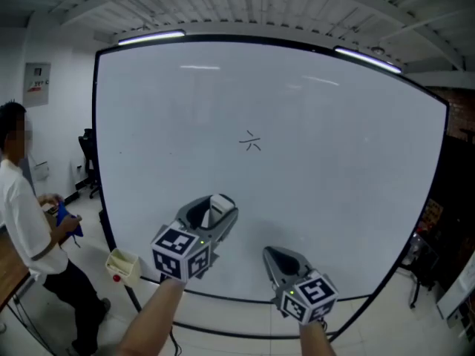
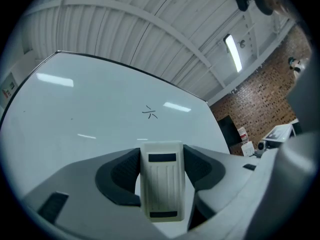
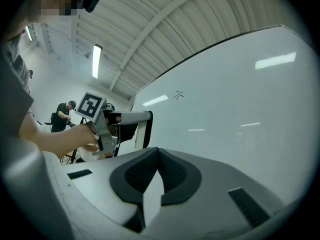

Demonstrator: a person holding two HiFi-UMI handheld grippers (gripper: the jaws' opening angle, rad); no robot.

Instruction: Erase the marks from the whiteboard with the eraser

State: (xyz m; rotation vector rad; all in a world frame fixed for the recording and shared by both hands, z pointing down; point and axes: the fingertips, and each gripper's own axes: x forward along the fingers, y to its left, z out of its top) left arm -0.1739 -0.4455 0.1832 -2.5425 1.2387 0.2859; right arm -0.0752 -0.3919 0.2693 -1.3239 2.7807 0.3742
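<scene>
A large whiteboard [image 1: 312,162] fills the head view, with one small black mark [image 1: 251,141] near its middle; the mark [image 2: 150,112] also shows in the left gripper view and the mark [image 3: 178,95] in the right gripper view. My left gripper [image 1: 215,212] is shut on a white eraser [image 2: 161,178], held up in front of the board below and left of the mark. The eraser [image 1: 220,207] stands between the jaws. My right gripper [image 1: 286,260] hangs lower right, shut with nothing in it. From the right gripper view the left gripper [image 3: 131,126] and eraser [image 3: 141,134] are visible.
A person in a white shirt [image 1: 22,221] stands at the left of the board. A small cream tray [image 1: 122,264] sits by the board's lower left corner. A brick wall [image 2: 260,109] and equipment lie to the right.
</scene>
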